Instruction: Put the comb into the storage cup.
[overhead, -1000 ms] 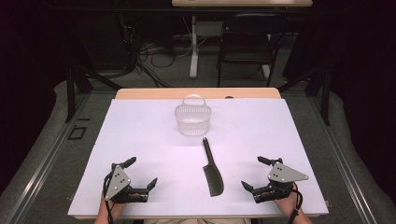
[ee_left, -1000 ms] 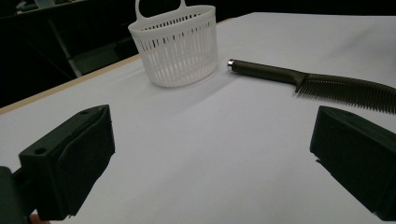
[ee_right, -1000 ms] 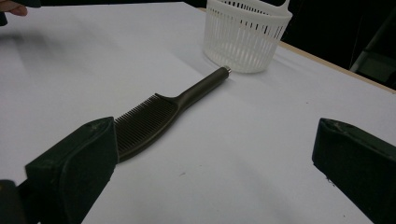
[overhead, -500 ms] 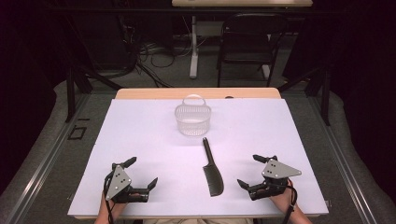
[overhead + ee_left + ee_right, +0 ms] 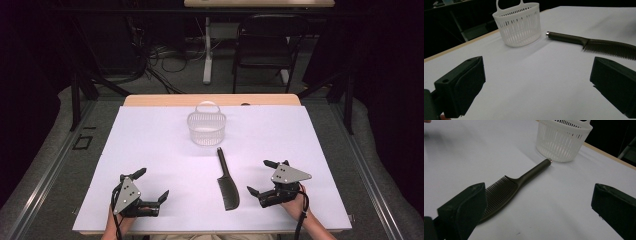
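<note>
**On the white table: two open grippers flanking a comb**

Near the front edge of the white table cover (image 5: 150, 140), the left gripper (image 5: 149, 186) rests low over the surface, held by a hand that enters from the bottom of the high view. Its jaws stand wide apart and hold nothing; in the left gripper view, bare cover lies between them. The right gripper (image 5: 262, 177) sits at the opposite side of the front edge, carrying a grey three-cornered plate on top, with its jaws likewise spread wide and empty.

Between the two grippers lies a dark comb (image 5: 227, 182), flat on the cover. Its toothed end points toward the person and its slim handle points away, toward the basket. The comb lies nearer the right gripper than the left, apart from both. In the right gripper view, the comb (image 5: 509, 187) runs diagonally from behind the left-hand jaw up toward the basket, and the handle's metal-tipped end stops just short of the basket's base. In the left gripper view, the comb (image 5: 596, 43) crosses the upper right, beyond the right-hand jaw.

A white slatted basket (image 5: 207, 127) with a loop handle stands upright beyond the comb, toward the far side of the table. It also appears in the left gripper view (image 5: 520, 25) and the right gripper view (image 5: 562, 138). Whether anything lies inside cannot be told.
</note>
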The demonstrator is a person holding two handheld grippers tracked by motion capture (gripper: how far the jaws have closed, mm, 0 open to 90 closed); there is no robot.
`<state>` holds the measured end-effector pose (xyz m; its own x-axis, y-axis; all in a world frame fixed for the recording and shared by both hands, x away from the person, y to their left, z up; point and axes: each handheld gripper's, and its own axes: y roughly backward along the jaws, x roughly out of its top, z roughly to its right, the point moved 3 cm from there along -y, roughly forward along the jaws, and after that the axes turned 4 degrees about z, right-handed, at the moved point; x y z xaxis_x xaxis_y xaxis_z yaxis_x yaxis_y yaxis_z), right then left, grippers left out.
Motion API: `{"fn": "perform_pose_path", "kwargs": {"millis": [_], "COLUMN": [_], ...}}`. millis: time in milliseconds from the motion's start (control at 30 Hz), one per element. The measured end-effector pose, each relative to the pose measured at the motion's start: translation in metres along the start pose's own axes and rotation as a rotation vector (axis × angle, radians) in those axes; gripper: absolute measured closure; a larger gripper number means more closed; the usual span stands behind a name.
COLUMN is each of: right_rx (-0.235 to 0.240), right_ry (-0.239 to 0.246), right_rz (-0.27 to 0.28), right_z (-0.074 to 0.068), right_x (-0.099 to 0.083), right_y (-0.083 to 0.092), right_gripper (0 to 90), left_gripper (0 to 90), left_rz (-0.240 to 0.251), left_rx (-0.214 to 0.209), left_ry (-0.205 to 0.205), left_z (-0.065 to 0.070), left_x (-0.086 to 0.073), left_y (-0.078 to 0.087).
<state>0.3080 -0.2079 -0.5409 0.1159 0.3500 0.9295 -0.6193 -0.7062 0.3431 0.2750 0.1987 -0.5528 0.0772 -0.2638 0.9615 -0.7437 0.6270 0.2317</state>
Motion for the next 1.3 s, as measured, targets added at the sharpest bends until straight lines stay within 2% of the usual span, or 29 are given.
{"fn": "perform_pose_path", "kwargs": {"millis": [1300], "right_rx": [0.052], "right_ry": [0.007], "right_rz": [-0.043], "right_z": [0.013], "right_x": [0.017], "right_y": [-0.052], "right_gripper": [0.0], "left_gripper": [0.3], "left_rz": [-0.002], "left_rx": [0.000], "left_ry": [-0.005], "left_z": [-0.001], "left_x": [0.000], "left_y": [0.000]}}
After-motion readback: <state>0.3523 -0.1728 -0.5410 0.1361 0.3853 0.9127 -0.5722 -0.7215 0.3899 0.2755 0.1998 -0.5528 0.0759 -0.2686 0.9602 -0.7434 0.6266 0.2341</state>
